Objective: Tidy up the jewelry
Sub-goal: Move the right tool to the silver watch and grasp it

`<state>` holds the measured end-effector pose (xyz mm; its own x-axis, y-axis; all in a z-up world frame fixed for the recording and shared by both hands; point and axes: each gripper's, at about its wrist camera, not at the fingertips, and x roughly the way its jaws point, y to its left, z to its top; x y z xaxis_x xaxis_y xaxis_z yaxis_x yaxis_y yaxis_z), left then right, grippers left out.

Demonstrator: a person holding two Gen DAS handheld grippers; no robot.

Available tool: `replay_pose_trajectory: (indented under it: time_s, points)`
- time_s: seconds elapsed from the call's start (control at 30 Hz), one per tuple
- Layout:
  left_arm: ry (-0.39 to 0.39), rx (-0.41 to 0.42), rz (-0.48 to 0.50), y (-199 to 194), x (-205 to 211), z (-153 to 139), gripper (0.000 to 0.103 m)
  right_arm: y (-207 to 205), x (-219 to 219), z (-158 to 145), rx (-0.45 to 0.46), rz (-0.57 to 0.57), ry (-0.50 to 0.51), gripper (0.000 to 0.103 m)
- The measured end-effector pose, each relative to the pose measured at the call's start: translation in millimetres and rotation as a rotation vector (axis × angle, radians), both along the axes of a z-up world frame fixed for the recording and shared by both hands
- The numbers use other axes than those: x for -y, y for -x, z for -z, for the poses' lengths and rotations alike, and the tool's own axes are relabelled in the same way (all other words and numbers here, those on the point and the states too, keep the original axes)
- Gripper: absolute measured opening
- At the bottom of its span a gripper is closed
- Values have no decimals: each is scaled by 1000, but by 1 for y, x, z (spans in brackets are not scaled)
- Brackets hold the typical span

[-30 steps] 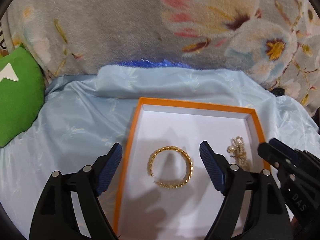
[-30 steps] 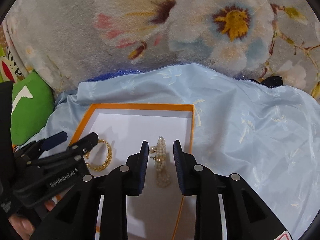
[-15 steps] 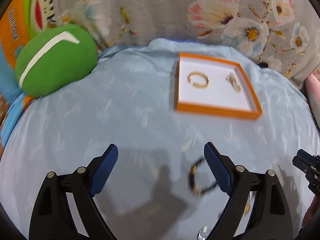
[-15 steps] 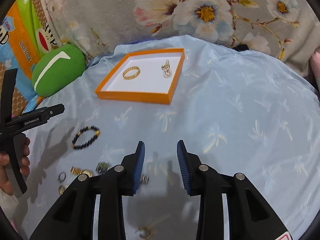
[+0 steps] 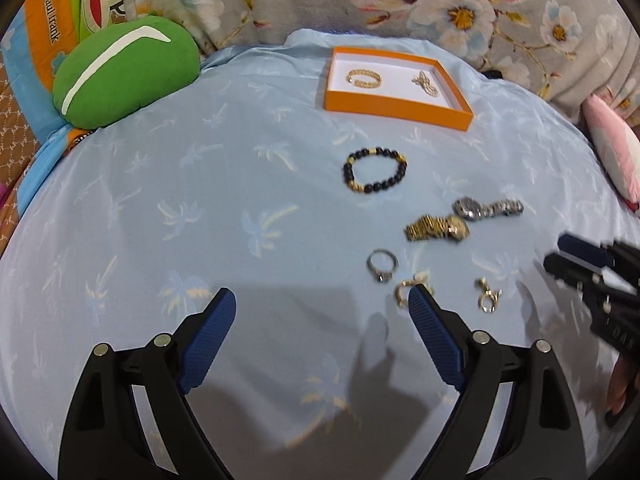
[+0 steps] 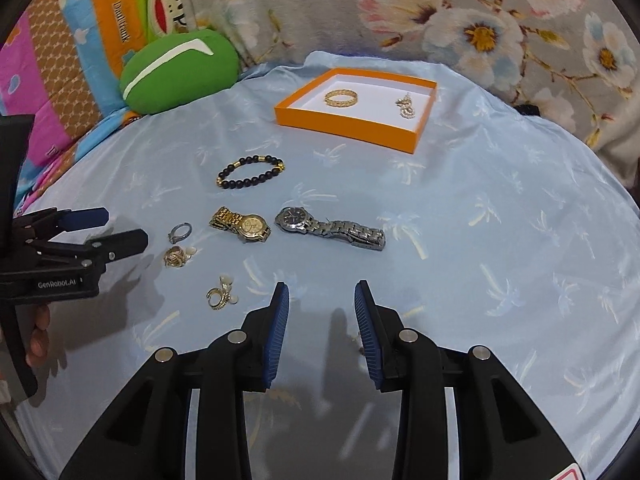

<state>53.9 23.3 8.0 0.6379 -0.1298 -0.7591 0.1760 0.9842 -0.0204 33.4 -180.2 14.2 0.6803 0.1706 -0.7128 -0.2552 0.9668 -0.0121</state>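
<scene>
An orange tray sits at the far side of the light-blue bedsheet, holding a gold bangle and a pearl piece. Nearer than the tray lie a black beaded bracelet, then a gold watch beside a silver watch, with a silver ring and small gold pieces to the left. The left gripper hovers with jaws spread wide, empty. The right gripper has jaws partly apart, gripping nothing. A green cushion rests left of the tray.
</scene>
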Motion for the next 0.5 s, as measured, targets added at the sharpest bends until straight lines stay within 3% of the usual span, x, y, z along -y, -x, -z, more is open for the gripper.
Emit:
replay_pose_trajectory:
  time_s: [0.5]
  points:
    - [33, -39, -20, 0, -6, 14, 86, -83, -24, 12, -123, -390, 260, 34]
